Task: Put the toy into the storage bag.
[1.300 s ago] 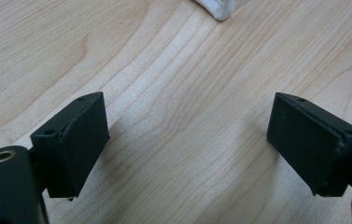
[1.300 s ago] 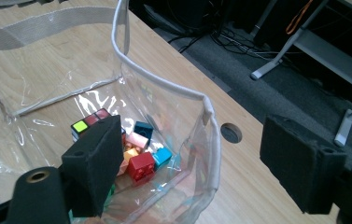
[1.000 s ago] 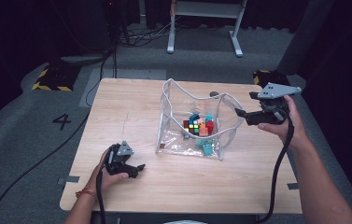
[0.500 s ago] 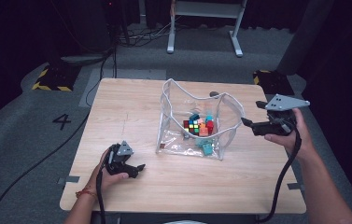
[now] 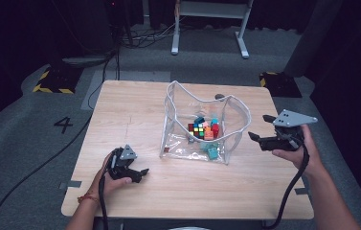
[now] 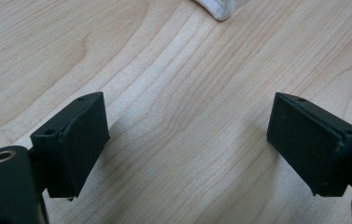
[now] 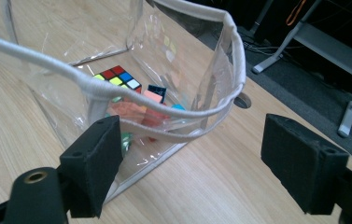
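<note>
A clear plastic bag [image 5: 178, 129] with a white corded rim stands open in the middle of the wooden table [image 5: 135, 110]. Inside lie a Rubik's cube [image 5: 197, 130] and several coloured blocks [image 5: 211, 132]. My right gripper [image 5: 258, 127] is held open just right of the bag, a little above the table. In the right gripper view its jaws [image 7: 192, 158] face the bag's rim [image 7: 232, 56], the left one close to the bag wall, and the Rubik's cube [image 7: 117, 78] shows through the plastic. My left gripper [image 5: 140, 175] rests open on the table at the front left, with bare wood between its fingers [image 6: 187, 140].
A white corner of the bag [image 6: 218, 9] shows at the top of the left gripper view. A cable hole [image 5: 219, 96] sits in the table behind the bag. Cables trail from both grippers off the front edge. A white-legged frame [image 5: 209, 14] stands on the floor beyond.
My right gripper has drawn back from the bag's right rim, to the right and toward the person. The left gripper and the bag have stayed where they were.
</note>
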Demonstrator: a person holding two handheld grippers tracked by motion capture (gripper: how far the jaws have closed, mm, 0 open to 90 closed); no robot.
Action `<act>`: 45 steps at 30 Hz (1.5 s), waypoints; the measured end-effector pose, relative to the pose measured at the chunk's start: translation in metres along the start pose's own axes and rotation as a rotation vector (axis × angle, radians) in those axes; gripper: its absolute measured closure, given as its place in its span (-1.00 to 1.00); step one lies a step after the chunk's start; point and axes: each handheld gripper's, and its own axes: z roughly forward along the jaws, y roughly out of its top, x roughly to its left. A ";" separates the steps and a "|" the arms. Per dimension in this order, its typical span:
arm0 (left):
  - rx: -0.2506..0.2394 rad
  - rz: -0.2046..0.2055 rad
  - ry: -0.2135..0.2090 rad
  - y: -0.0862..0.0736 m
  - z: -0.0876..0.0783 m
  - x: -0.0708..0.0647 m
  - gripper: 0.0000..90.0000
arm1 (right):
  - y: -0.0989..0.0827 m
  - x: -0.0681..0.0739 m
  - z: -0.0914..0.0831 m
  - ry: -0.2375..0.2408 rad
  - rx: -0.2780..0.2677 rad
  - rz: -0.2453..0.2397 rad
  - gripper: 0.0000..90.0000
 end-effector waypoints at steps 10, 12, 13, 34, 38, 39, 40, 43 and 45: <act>0.000 0.000 0.000 0.000 0.000 0.000 -0.71 | -0.018 0.008 0.007 0.016 0.020 0.003 -0.53; 0.000 0.000 0.000 0.000 0.000 0.000 -0.71 | -0.021 0.009 0.010 0.008 0.032 -0.002 -0.53; 0.000 0.000 0.000 0.000 0.000 0.000 -0.71 | -0.024 0.010 0.011 0.004 0.042 -0.004 -0.53; 0.000 0.000 0.000 0.000 0.000 0.000 -0.71 | -0.068 0.018 0.040 0.009 0.165 -0.009 -0.54; 0.000 0.000 0.000 0.000 0.000 0.000 -0.71 | -0.076 0.018 0.043 -0.001 0.190 -0.013 -0.54; 0.000 0.000 0.000 0.000 0.000 0.000 -0.71 | -0.079 0.018 0.044 -0.007 0.197 -0.009 -0.54; 0.000 0.000 0.000 0.000 0.000 0.000 -0.71 | -0.082 0.018 0.045 -0.005 0.200 -0.004 -0.55; 0.000 0.000 0.000 0.000 0.000 0.000 -0.71 | -0.090 0.019 0.047 -0.009 0.214 0.013 -0.55; 0.000 0.001 0.000 0.000 0.000 0.000 -0.71 | -0.094 0.019 0.047 -0.007 0.218 0.021 -0.55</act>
